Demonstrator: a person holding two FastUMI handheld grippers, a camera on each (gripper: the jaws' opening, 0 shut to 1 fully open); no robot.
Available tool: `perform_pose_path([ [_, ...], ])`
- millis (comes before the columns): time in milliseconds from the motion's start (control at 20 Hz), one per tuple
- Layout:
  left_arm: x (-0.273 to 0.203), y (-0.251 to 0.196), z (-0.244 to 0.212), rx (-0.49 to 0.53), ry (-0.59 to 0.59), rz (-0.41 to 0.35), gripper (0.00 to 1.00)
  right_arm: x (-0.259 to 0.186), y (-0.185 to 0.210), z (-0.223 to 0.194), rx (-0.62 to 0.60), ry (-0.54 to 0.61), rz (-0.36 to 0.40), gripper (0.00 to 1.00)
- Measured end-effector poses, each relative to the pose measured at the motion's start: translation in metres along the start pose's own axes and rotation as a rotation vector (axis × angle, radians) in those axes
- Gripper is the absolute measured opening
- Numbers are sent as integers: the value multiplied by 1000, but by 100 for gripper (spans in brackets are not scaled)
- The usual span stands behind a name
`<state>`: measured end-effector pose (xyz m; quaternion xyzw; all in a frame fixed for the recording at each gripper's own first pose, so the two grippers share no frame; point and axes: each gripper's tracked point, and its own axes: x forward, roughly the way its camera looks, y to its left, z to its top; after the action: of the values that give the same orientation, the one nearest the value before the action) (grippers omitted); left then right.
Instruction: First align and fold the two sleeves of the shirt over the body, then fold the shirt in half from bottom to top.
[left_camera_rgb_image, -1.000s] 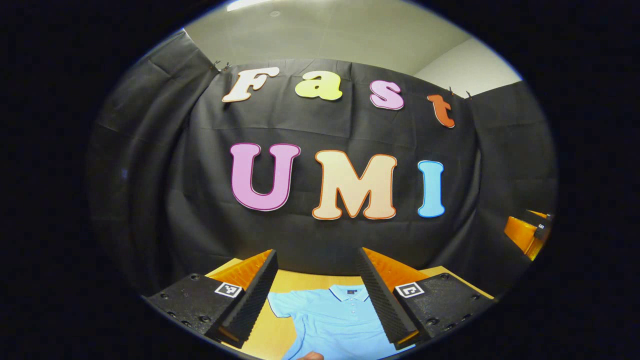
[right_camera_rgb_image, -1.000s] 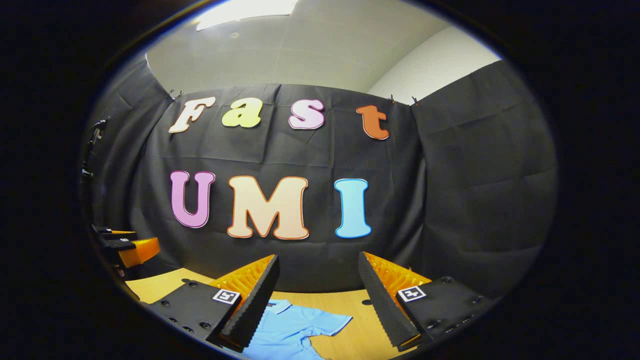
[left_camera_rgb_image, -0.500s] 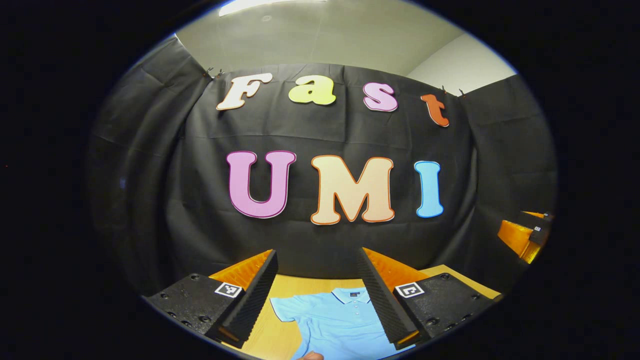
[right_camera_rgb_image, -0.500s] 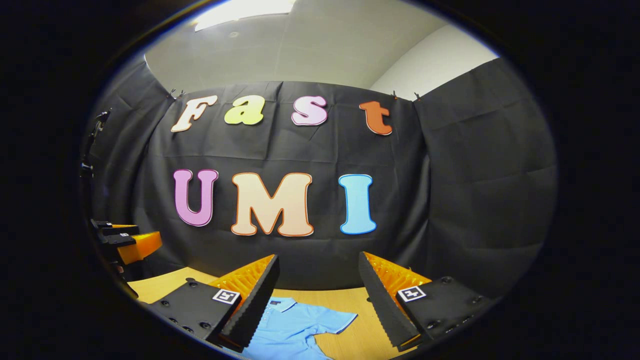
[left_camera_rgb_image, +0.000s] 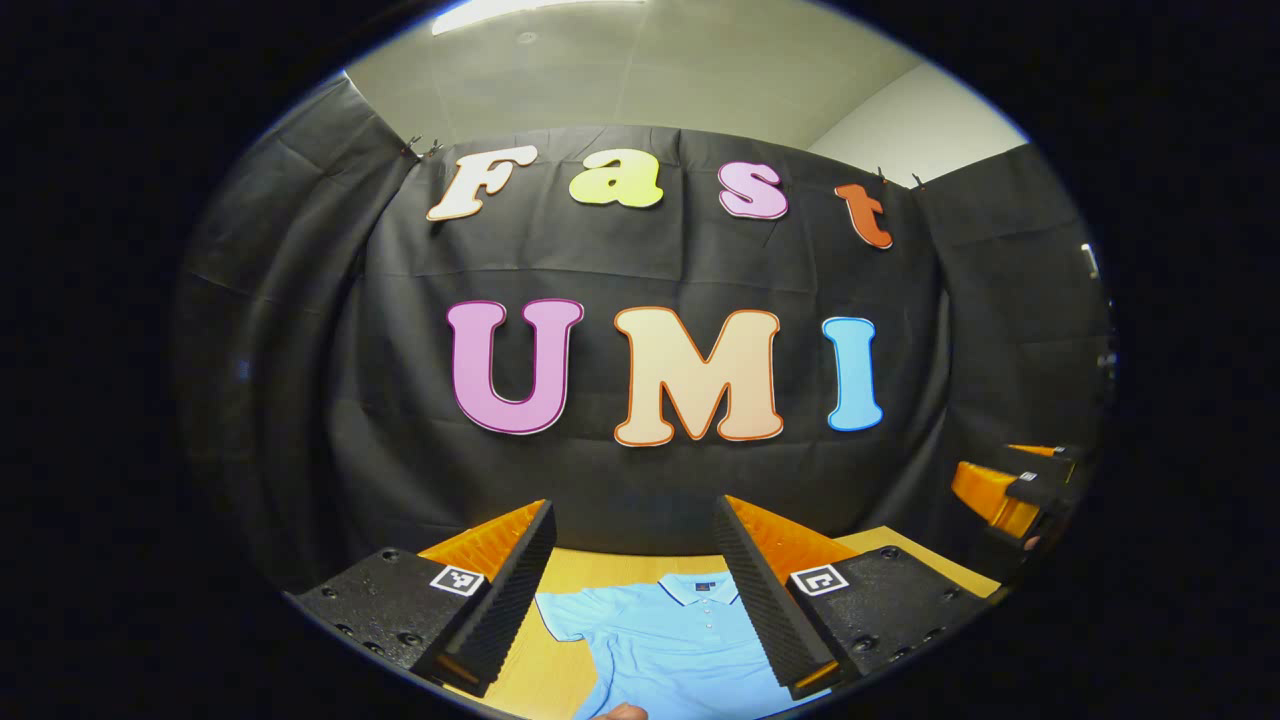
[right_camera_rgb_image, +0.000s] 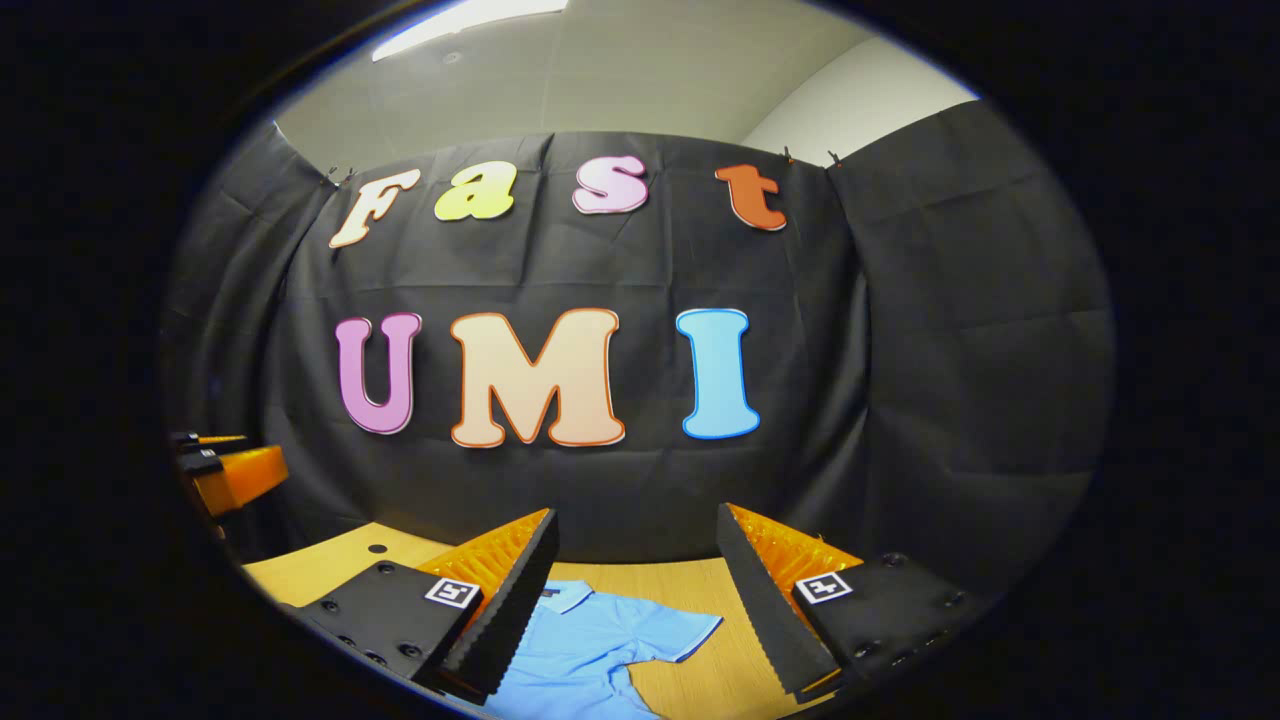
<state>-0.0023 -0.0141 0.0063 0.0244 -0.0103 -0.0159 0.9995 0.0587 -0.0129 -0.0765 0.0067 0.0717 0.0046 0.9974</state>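
The light blue short-sleeved polo shirt (left_camera_rgb_image: 670, 640) lay flat on the pale wooden worktop (right_camera_rgb_image: 320, 565), collar toward the black cloth wall, both sleeves spread out to the sides and nothing folded yet. I held both tools well above it, level with the wall more than the cloth.

What worried me from that height was the approach: coming down steeply, I judged I could catch two layers at once or pinch the body instead of a sleeve hem, and the fold would then drag the whole shirt askew. The thin knit looked likely to bunch if one side pulled sooner than the other.

The left gripper (left_camera_rgb_image: 635, 590) had its jaws spread wide, holding and touching nothing, with the collar and the shirt's left sleeve showing between them. The right gripper (right_camera_rgb_image: 635, 595) stood equally wide and empty, framing the other sleeve (right_camera_rgb_image: 670, 635). At the bottom edge of the left gripper view a fingertip (left_camera_rgb_image: 622, 712) just showed.
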Motion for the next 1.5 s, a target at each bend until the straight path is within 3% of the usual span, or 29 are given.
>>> perform_pose_path([
  [350, 23, 6, -3, 5, 6, -27, 95, 59, -17, -92, -31, 198, -73, 99],
  [700, 39, 44, -27, 10, 79, 28, 95, 117, -32, -174, -34, 368, -135, 100],
  [950, 51, 63, -34, 31, 97, 53, 95, 138, -49, -238, -72, 491, -179, 99],
  [1250, 60, 81, -43, 51, 124, 79, 95, 153, -61, -314, -34, 662, -228, 99],
  [1500, 65, 91, -55, 50, 157, 101, 94, 159, -69, -346, 25, 734, -273, 99],
])
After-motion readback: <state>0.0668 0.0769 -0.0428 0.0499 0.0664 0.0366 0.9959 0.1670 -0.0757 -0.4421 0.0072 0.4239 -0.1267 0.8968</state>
